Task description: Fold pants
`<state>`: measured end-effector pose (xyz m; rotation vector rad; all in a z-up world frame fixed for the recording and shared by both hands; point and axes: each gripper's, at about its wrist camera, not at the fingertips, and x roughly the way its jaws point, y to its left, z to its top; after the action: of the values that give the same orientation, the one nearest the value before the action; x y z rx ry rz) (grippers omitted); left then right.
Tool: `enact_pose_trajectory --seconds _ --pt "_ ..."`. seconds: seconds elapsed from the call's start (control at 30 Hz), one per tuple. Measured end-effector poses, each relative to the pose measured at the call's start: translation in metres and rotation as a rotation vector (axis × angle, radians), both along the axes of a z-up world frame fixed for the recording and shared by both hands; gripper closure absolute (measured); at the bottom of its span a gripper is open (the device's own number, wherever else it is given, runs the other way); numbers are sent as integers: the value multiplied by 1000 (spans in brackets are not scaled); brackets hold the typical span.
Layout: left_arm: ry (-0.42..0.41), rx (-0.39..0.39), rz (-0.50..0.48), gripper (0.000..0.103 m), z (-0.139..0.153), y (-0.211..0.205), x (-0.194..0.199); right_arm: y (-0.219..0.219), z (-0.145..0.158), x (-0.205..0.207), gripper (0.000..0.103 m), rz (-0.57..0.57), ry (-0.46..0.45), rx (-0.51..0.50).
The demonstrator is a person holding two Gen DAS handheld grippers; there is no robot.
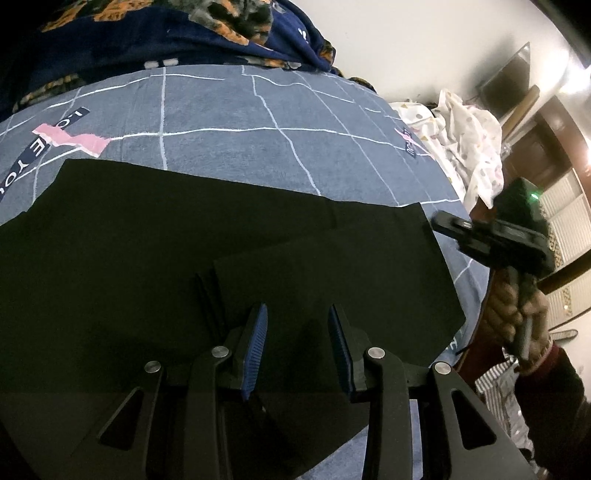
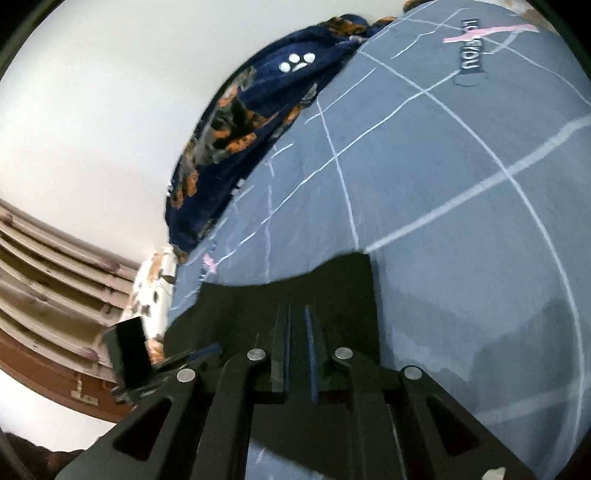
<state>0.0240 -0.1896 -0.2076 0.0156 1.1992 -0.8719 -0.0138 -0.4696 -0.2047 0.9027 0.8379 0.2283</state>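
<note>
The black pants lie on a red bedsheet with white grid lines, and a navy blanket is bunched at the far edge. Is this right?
Not quite. The bedsheet is grey-blue, not red, as the left wrist view shows. The rest holds: the black pants lie on it, it has white grid lines, and a navy blanket is bunched at its far edge.

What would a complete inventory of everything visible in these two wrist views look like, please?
pants: one, black, flat on the bedsheet, partly folded.
bedsheet: one, grey-blue with white grid lines, beneath the pants.
blanket: one, navy with orange patches, bunched at the far edge.
spotted cloth: one, white, crumpled at the right.
left tool: blue pads apart, over the pants.
right tool: nearly closed, black fabric at its fingers.
hand: one, gripping the right tool's handle.
</note>
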Motion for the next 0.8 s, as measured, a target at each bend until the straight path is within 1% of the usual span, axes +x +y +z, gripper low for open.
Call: enact_pose_trajectory --seconds 0.03,0.1,0.13,0.2,0.23,0.3,0.33,0.43,0.53,0.57,0.6,0.63,0.7,0.77,0.8 --pt "-1 0 3 66 0 0 -1 -4 -7 6 93 -3 14 5" --pt "-3 -2 5 64 0 -1 -1 -11 -19 13 99 -22 44 7" --pt "-5 -3 4 63 0 -2 -2 -16 -26 14 103 -32 63 32" --pt "-8 1 -1 58 0 -5 -4 -21 -36 13 103 -46 72 99" --pt "-11 3 -3 56 1 -6 -5 -22 -37 12 103 -48 72 104" --pt "-19 3 -11 47 1 -9 -7 -22 -38 11 103 -50 74 104" --pt "-33 8 -19 45 2 -11 -10 -22 -37 10 103 -51 78 106" --pt "-94 53 -32 45 5 -18 -18 -21 -35 12 103 -50 92 100" --pt "-143 83 -16 44 11 -15 -22 -17 -26 14 103 -64 96 67" --pt "-156 82 -8 44 14 -12 -22 -16 -21 12 103 -75 86 55" --pt "-166 79 1 44 17 -9 -23 -14 -15 8 99 -86 63 51" --pt "-177 78 12 44 21 -4 -23 -11 -7 3 92 -106 35 49" --pt "-199 88 31 44 27 3 -23 -4 6 -8 92 -118 -27 83" --pt "-229 105 52 42 33 13 -24 8 15 -14 92 -97 -62 101" --pt "-239 111 62 41 35 18 -25 18 20 -16 92 -81 -71 93"
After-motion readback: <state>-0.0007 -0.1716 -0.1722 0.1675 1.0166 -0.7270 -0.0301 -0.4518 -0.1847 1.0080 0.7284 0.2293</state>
